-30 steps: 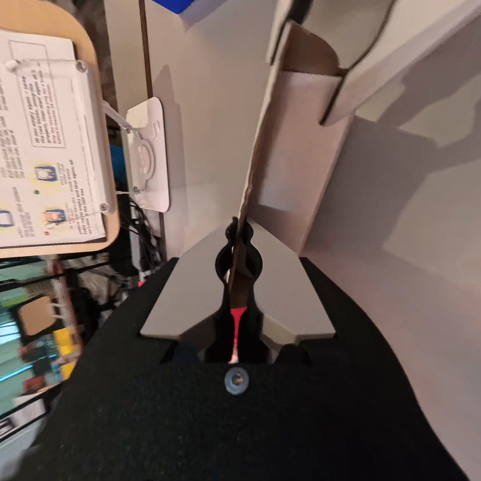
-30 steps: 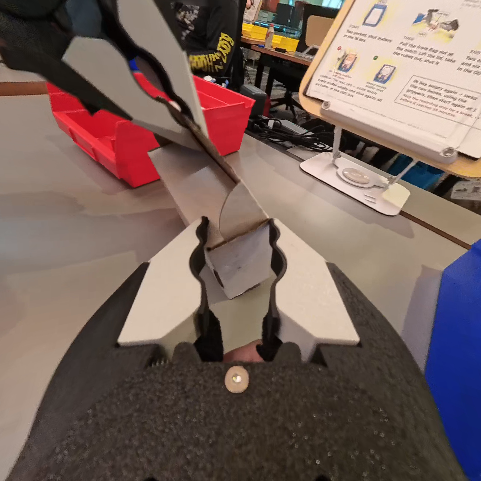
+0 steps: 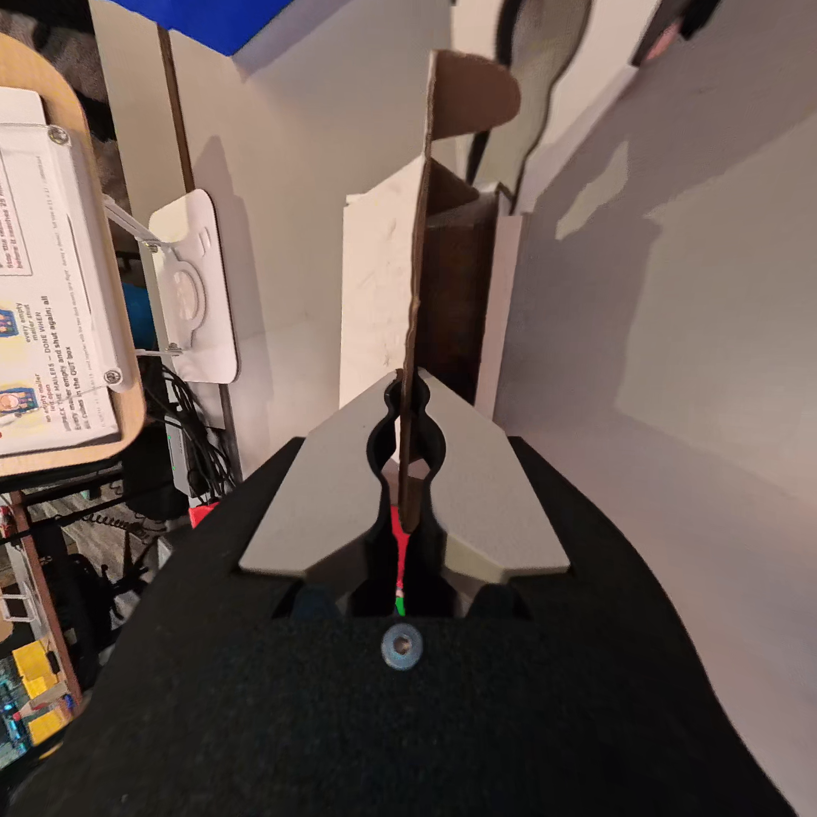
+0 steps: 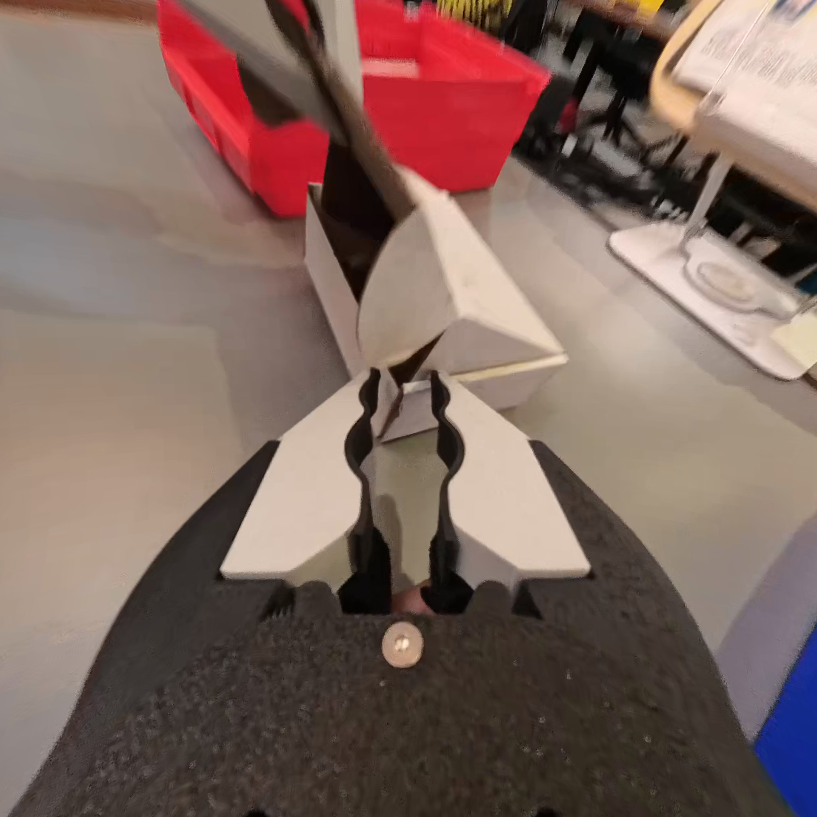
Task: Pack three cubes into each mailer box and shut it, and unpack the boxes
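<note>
A white mailer box (image 4: 482,309) with a brown inside sits open on the grey table (image 4: 132,398). My left gripper (image 3: 409,389) is shut on the free edge of the box lid (image 3: 420,221), which stands upright and edge-on in the left wrist view. The dark box interior (image 3: 455,287) shows right of the lid. My right gripper (image 4: 404,398) has its jaws narrowed on the near corner of the box, under a rounded side flap (image 4: 398,300). The left gripper shows blurred above the box (image 4: 283,75). No cubes are in view.
A red bin (image 4: 442,110) stands behind the box. A blue bin (image 4: 791,663) is at the right edge and also shows in the left wrist view (image 3: 212,22). An instruction board (image 3: 44,265) on a white stand (image 4: 707,287) is at the table's far edge. Spacing between my two grippers at the tips: around 10 cm.
The box has come down from mid-air onto the table. The left gripper still holds the lid, which now stands more upright. The right gripper's jaws have narrowed on the box corner.
</note>
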### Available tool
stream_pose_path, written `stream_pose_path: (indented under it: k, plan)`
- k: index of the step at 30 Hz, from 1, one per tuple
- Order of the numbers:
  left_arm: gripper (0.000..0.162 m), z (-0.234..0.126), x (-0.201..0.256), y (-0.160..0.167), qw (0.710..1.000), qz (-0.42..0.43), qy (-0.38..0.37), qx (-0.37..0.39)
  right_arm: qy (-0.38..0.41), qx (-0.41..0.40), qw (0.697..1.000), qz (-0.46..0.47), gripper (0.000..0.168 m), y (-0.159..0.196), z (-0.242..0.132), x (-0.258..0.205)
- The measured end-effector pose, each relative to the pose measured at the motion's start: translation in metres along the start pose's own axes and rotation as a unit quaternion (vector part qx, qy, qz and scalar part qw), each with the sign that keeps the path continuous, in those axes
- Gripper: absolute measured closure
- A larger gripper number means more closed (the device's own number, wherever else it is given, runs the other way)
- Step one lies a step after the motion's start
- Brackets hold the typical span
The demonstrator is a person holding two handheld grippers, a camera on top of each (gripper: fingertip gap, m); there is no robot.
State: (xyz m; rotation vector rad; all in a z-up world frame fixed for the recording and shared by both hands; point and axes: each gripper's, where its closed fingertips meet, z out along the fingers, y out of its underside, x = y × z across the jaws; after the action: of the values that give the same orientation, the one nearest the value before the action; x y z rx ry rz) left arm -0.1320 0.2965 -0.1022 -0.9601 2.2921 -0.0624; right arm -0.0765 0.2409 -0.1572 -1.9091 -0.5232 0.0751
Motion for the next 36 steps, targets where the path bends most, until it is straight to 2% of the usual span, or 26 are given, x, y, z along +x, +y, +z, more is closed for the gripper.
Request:
stream_pose_path:
  k: [3, 7, 10, 14, 19, 22, 25, 29, 31, 36]
  plan:
    - [0.162, -0.001, -0.023, 0.002, 0.999, -0.042, 0.012, 0.023, 0.002, 0.003, 1.0, 0.019, 0.145, 0.005, 0.002, 0.0]
    - [0.161, 0.005, -0.08, -0.006, 0.995, -0.081, 0.022, 0.049, -0.005, 0.002, 1.0, 0.026, 0.147, 0.003, 0.005, 0.001]
    - [0.161, 0.024, -0.123, -0.008, 0.997, -0.075, 0.032, 0.007, 0.002, -0.005, 1.0, 0.01, 0.147, 0.003, 0.006, 0.002]
    - [0.161, 0.071, -0.155, 0.001, 0.99, -0.075, 0.084, -0.079, 0.01, -0.016, 1.0, -0.01, 0.148, 0.005, 0.005, 0.003]
    - [0.161, 0.14, -0.152, 0.015, 0.976, -0.092, 0.143, -0.136, 0.017, -0.023, 0.999, -0.027, 0.146, 0.006, 0.004, 0.003]
    - [0.16, 0.168, -0.136, 0.027, 0.97, -0.107, 0.162, -0.144, 0.016, -0.024, 0.999, -0.027, 0.146, 0.005, 0.006, 0.002]
    - [0.159, 0.175, -0.128, 0.038, 0.967, -0.129, 0.169, -0.141, 0.021, -0.026, 0.999, -0.038, 0.146, 0.004, 0.007, 0.003]
    - [0.16, 0.152, -0.143, 0.033, 0.973, -0.147, 0.143, -0.104, 0.006, -0.018, 1.0, -0.012, 0.144, 0.003, 0.007, 0.003]
    - [0.16, 0.131, -0.149, 0.025, 0.98, -0.133, 0.121, -0.085, -0.014, -0.012, 1.0, 0.006, 0.132, 0.002, 0.008, 0.001]
    - [0.162, 0.089, -0.138, 0.021, 0.99, -0.084, 0.072, -0.084, 0.038, 0.035, 0.997, 0.06, 0.075, -0.009, 0.004, 0.042]
